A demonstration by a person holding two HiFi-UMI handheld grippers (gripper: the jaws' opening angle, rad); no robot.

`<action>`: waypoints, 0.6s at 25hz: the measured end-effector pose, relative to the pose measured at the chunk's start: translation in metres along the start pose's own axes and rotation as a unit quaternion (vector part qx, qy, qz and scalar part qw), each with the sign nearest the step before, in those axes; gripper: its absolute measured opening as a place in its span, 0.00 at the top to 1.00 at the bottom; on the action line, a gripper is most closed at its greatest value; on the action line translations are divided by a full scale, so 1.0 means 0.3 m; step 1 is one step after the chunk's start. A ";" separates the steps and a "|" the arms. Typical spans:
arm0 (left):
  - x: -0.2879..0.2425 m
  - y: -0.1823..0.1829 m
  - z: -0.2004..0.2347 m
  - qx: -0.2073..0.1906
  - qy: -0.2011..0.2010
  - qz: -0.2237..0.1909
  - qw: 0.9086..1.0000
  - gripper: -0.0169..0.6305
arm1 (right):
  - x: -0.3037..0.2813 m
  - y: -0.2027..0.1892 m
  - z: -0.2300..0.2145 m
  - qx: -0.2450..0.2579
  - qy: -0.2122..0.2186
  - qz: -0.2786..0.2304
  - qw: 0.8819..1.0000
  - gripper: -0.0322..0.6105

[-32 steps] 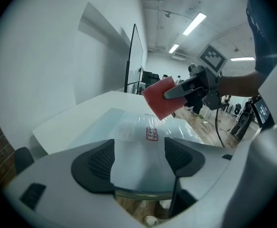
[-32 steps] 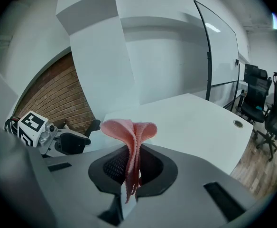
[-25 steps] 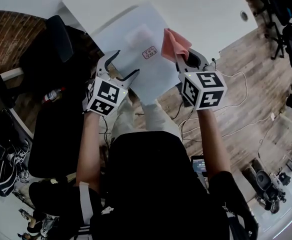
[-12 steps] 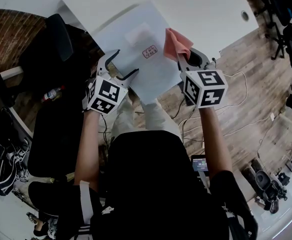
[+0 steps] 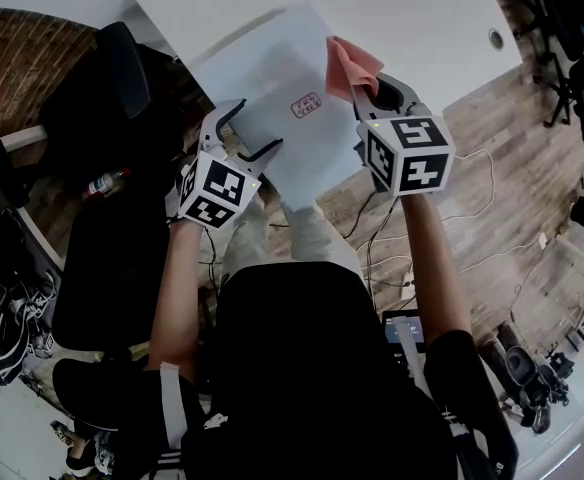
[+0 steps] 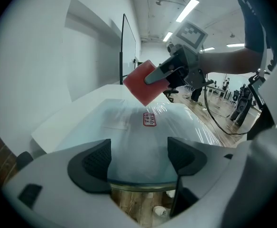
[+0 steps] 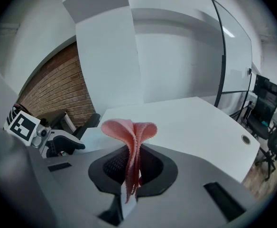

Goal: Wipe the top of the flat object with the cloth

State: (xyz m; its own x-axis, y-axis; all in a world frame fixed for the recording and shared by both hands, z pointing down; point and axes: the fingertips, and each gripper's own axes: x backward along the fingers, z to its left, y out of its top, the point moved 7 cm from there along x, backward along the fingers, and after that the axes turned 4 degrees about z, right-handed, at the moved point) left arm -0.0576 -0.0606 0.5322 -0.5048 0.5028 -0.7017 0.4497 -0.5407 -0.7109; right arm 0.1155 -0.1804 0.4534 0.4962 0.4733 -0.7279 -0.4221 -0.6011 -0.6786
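The flat object is a pale panel in clear wrap with a small red label; it lies on the white table and overhangs the near edge. My left gripper is open, its jaws standing either side of the panel's near left edge. My right gripper is shut on a pink cloth, held above the panel's right edge. In the right gripper view the cloth stands folded up out of the shut jaws. The left gripper view shows the cloth hanging over the label.
Black office chairs stand left of the table, with a bottle beside them. Cables run over the wooden floor on the right. A round grommet hole sits near the table's right corner.
My right gripper has carried the cloth a little farther away from me along the panel's right edge. The left gripper has stayed at the near left edge.
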 end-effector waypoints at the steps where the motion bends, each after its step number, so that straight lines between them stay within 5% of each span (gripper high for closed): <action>1: 0.001 0.000 0.000 0.000 0.000 0.000 1.000 0.41 | -0.013 0.014 0.002 0.007 0.001 0.000 1.000 0.88; 15: -0.001 -0.001 0.005 -0.001 0.002 -0.002 1.000 0.41 | -0.192 0.061 0.024 0.061 0.012 0.046 0.997 0.88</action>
State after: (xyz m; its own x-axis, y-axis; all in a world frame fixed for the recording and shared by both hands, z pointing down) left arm -0.0587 -0.0615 0.5327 -0.5030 0.5075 -0.6996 0.4502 -0.5371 -0.7133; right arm 0.0738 -0.2139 0.4823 0.4688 0.4025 -0.7863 -0.5556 -0.5576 -0.6167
